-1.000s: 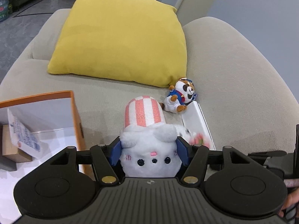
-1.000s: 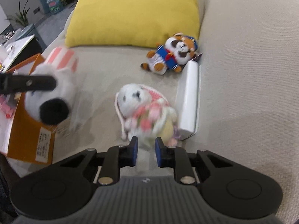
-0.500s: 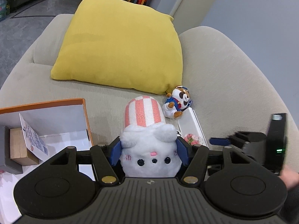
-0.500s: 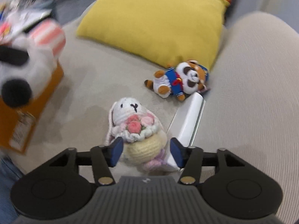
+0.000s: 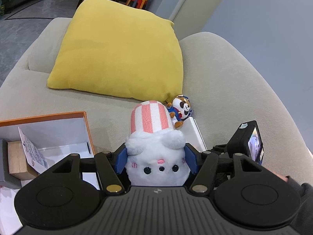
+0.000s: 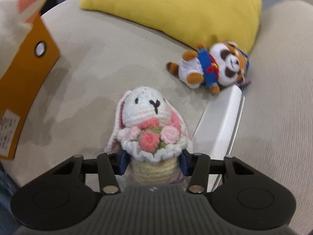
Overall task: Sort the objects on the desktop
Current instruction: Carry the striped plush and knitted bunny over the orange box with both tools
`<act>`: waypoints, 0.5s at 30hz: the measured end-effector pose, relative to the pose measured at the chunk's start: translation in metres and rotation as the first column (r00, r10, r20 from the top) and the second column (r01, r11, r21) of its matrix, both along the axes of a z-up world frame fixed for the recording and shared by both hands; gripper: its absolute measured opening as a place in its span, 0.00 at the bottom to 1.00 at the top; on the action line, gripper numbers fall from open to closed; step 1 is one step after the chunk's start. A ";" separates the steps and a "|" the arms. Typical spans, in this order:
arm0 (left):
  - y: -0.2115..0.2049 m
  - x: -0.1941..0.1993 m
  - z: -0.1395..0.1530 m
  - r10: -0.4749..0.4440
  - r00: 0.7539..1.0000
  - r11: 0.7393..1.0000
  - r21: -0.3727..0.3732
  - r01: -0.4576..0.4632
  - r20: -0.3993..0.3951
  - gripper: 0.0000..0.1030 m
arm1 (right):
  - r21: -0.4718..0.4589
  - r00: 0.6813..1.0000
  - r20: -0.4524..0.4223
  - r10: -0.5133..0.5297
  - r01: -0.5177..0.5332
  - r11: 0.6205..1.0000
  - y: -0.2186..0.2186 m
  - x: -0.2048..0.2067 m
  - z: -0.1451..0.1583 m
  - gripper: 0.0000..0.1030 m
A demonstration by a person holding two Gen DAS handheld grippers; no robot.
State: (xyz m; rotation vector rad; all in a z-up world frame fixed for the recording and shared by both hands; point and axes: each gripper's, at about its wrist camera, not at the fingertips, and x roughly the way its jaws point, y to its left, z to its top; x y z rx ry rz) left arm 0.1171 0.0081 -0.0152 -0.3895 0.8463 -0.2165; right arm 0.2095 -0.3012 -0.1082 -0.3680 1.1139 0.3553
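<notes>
The white plush toy (image 5: 156,162) with a pink-and-white striped hat sits squeezed between the blue pads of the left gripper (image 5: 157,161), its stitched face turned toward the camera and the hat pointing away over the sofa seat (image 5: 109,109); the jaws stand wide but press on both sides of its soft body, so it is held clear of the cushion. Just beside it on the left, at the near left part of the seat, lies an open orange box (image 5: 86,129) with a white lining, a folded leaflet (image 5: 32,152) and a small brown carton (image 5: 16,159) inside. The crocheted bunny (image 6: 150,125) with a bunch of pink knitted roses rests on the seat near the middle, and the right gripper (image 6: 153,161) has its pads on either side of the bunny's cream base; its jaws have just been closing on it and the pads now touch the yarn on both sides. Just beside the bunny on the right lies a long white box (image 6: 221,125), running toward the sofa's back. At the far end of that box, touching it, a small raccoon toy (image 6: 213,66) in a blue outfit lies on its back. Behind it a yellow cushion (image 5: 119,49) leans across the far part of the seat, up against the backrest
</notes>
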 end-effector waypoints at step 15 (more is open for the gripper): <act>0.035 -0.056 0.038 -0.003 0.995 0.999 0.033 -0.001 0.096 0.68 | 0.243 0.964 0.065 -0.257 0.235 0.941 0.003 -0.055 0.073 0.46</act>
